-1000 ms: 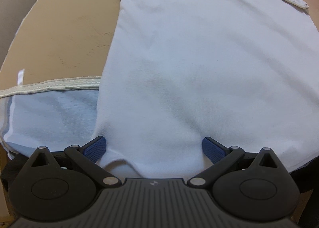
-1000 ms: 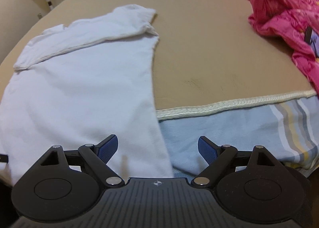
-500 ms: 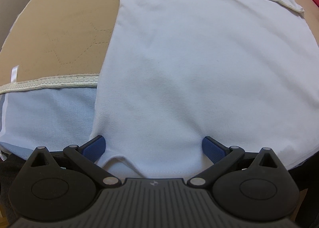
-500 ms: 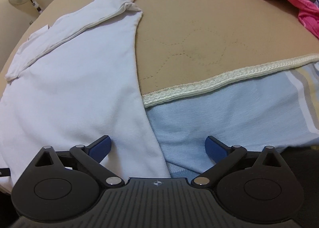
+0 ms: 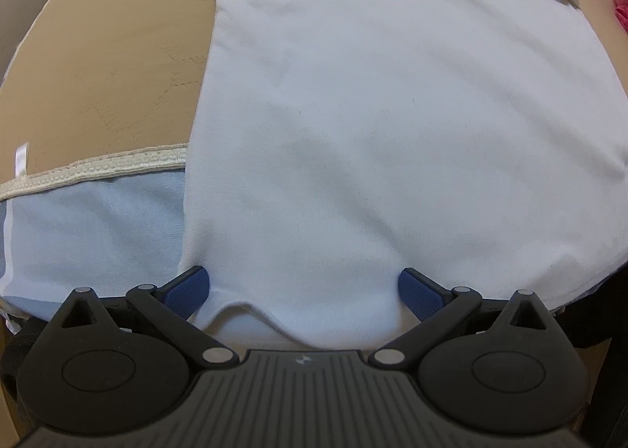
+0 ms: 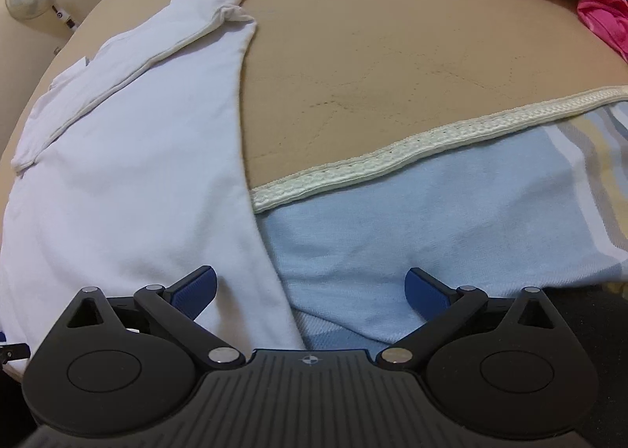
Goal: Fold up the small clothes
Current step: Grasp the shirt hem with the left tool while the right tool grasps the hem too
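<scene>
A white shirt lies spread flat on the bed, its lower hem hanging over the cream piping at the bed's edge onto the light blue sheet. The left tool is spread wide, straddling the shirt's hem. The right tool is also wide apart, over the shirt's lower right corner and the sheet.

Left gripper low and level, jaws spread wide, blue pads angled outward, nothing pinched between them, right gripper in the same pose, jaws parted just as far, blue pads gripping nothing
</scene>
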`<state>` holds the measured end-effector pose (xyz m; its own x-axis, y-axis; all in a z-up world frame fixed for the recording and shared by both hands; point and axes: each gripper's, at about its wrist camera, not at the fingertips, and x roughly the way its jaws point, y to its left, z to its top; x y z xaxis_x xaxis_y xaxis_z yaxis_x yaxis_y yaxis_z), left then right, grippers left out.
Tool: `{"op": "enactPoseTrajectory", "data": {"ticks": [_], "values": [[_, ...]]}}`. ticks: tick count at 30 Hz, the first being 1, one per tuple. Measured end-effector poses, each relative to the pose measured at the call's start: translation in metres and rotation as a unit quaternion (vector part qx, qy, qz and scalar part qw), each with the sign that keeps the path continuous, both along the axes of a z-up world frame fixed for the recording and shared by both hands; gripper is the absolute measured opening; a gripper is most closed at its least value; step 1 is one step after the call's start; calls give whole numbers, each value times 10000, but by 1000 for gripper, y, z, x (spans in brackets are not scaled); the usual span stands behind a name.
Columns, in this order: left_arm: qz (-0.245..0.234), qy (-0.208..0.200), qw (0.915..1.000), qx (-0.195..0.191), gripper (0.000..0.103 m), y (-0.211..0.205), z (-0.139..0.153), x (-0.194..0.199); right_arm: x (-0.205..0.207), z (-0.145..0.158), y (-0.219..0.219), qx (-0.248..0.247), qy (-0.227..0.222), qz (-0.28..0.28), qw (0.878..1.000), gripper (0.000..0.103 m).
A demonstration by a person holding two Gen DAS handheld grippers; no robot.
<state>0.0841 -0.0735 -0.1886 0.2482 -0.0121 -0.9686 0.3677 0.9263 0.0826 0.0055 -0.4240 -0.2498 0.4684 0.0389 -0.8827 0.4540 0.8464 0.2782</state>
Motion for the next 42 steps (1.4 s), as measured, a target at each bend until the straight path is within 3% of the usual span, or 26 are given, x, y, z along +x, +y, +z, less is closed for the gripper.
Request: {"op": "enactPoseTrajectory", "data": {"ticks": [4,7,8,10,13,15,17,18,20,23,26,28,29,30,31,33,34,35,36,42], "values": [[118,117,9997,-177,103,4,-1,3,5,5,19,97,8,762,9970,91],[174,89,9991,-363,93,14,3,4,5,9,29,80,28,1056,9944,71],[178,53,9992,-359,90,16,4,3,3,10,29,212,21,1079,9939,58],[218,36,9989,-423,85,24,7,3,1,12,28,330,17,1068,9937,51],[311,138,9986,-412,85,38,9,9,-2,12,27,388,19,948,9947,52],[179,90,9996,-205,87,39,13,13,-4,11,24,524,-6,762,9957,55],[45,-291,9993,211,92,35,22,12,-6,11,24,565,-49,706,9959,59],[-23,-563,9976,398,100,33,25,10,-7,12,26,530,-48,741,9958,62],[-172,-793,9953,525,103,33,23,8,-3,12,31,425,-13,861,9954,67],[-162,-91,9989,420,103,29,-2,16,1,12,39,343,14,945,9949,82],[163,40,9998,105,103,35,-7,20,6,9,47,225,20,982,9949,91],[195,46,9998,-9,101,39,-6,20,8,9,52,77,91,1046,9944,90],[153,20,9999,-41,98,40,-5,19,9,8,53,15,123,1059,9943,86],[128,-1,9999,-89,88,42,-2,17,9,9,52,-57,158,1054,9943,75],[106,-20,9998,-143,67,39,1,11,9,11,50,-95,172,1062,9941,69],[35,-67,9996,-285,33,34,11,4,6,15,40,9,144,1030,9946,38],[44,-121,9996,-261,14,32,13,3,5,15,35,125,126,1020,9946,32],[79,-136,9996,-248,11,30,14,3,3,15,27,309,110,996,9945,16],[158,-126,9995,-235,9,30,15,4,3,15,21,494,107,925,9944,7],[178,-356,9977,-555,7,43,47,-4,-10,40,13,734,-194,817,9938,5]]}}
